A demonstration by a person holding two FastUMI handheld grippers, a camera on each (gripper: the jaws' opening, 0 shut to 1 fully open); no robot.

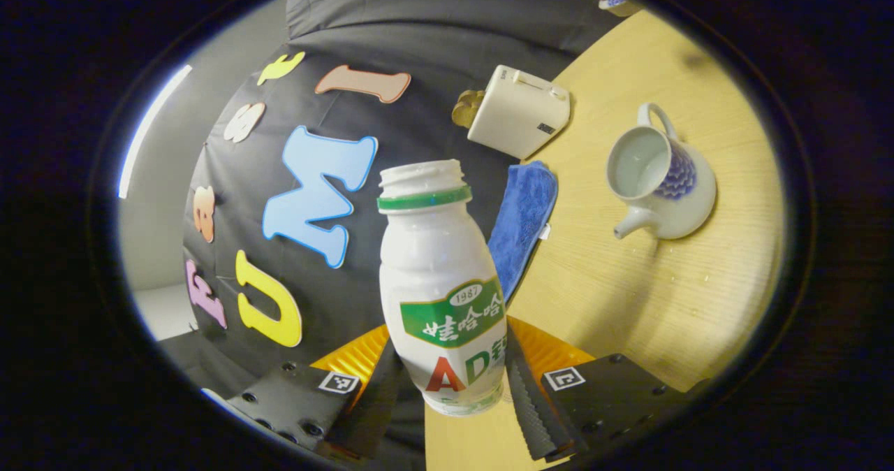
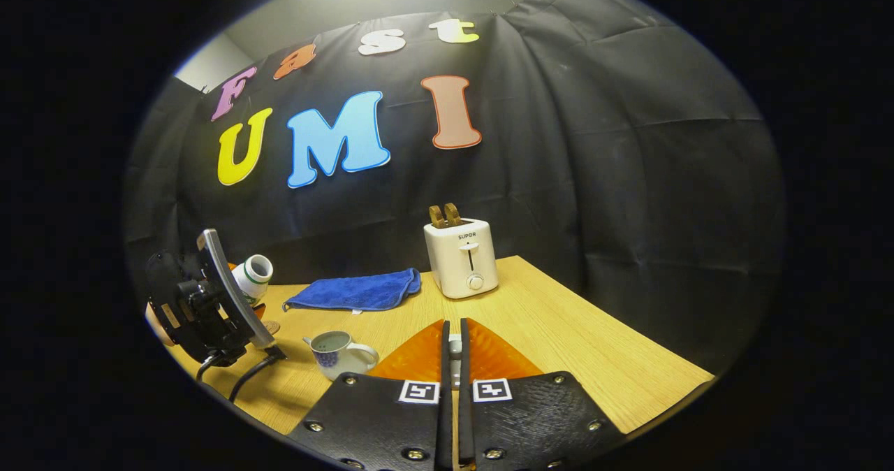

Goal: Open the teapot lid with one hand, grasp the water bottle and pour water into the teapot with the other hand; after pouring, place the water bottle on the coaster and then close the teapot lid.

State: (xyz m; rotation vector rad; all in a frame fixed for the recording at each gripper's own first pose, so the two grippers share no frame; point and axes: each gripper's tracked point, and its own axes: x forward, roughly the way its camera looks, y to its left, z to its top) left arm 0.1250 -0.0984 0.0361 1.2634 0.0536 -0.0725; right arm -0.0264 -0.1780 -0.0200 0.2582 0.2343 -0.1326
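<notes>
An uncapped water bottle (image 1: 443, 296) sits pinched at its lower body in the left claw (image 1: 447, 380), held above the counter (image 1: 628, 303) near the lidless teapot (image 1: 660, 177). The right claw (image 2: 452, 359) hovers with fingers pressed together on a small pale thing I cannot identify. A blue cloth (image 2: 356, 291) and toaster (image 2: 462, 258) stand behind.

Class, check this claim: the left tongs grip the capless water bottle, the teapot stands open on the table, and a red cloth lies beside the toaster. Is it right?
Not quite: the cloth is blue, as the right gripper view shows. The left tongs do grip the capless water bottle, the teapot stands open, and the cloth lies beside the toaster.
</notes>
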